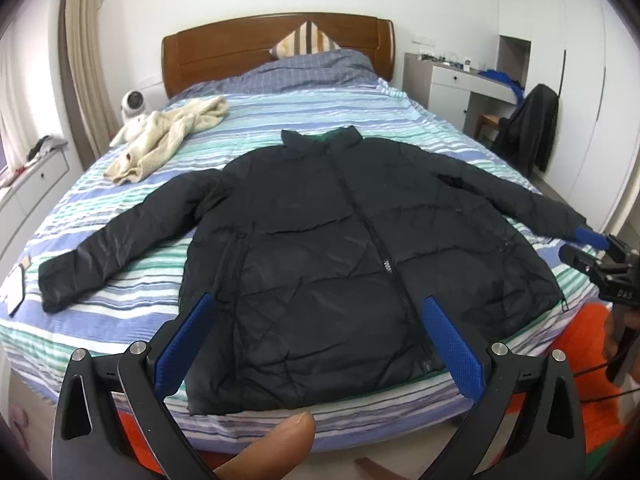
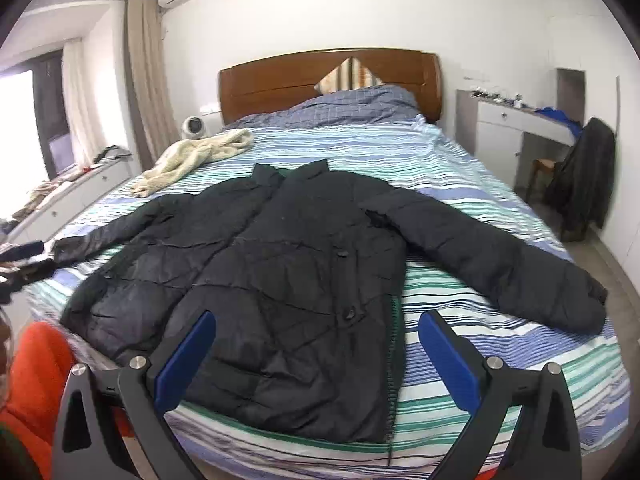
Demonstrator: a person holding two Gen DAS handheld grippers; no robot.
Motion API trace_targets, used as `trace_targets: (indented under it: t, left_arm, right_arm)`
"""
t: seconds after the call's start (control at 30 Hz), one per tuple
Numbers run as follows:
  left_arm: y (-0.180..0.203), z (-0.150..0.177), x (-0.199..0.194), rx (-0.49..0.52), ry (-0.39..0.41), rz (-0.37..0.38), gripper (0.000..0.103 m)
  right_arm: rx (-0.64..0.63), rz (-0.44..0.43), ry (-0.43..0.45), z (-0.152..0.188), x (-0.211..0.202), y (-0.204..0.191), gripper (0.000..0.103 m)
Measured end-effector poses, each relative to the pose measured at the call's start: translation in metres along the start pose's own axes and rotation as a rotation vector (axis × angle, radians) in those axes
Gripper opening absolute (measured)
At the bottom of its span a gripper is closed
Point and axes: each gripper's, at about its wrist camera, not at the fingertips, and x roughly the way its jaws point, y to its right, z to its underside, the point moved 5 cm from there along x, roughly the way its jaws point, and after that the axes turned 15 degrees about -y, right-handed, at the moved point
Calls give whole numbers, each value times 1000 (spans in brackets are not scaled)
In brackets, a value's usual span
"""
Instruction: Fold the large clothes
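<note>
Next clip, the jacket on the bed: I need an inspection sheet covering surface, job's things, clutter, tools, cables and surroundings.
Surface: striped bedsheet, mostly flat.
Job's things: black puffer jacket front up, zipped, both sleeves spread, not yet folded.
Clutter: cream sweater crumpled near the far left edge.
Tools: left tool open over the hem; right tool open, holding nothing.
Cables: thin black cable by the right hand.
Surroundings: wooden headboard, white desk, chair draped with dark clothing.

Both grippers' (image 1: 316,316) (image 2: 316,334) jaws spread wide
</note>
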Motion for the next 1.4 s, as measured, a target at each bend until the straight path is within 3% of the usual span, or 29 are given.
trace_targets:
  t: [0.13,0.53,0.87,1.07,1.2,1.4]
  left_arm:
    - [-1,1,2,8,-17,-43,103]
    - [4,4,-1,59,-18,-98,103]
    - [7,6,3,72,-42,-74,103]
    - [6,7,5,60,-49,-66,103]
    - [4,7,2,70,-27,-104,103]
    - [-3,8,2,66,-20,-134,103]
  right_arm:
    - [-47,-18,-61,0,6,-11,103]
    - [-144,-31,-75,-2,11,-41,103]
    - [-150,-44,-62,0,9,-44,103]
    - [-140,-23,-70,7,12,-42,103]
    - [-107,-7,-45,4,7,-35,103]
    - [38,7,-19,0,-2,4,103]
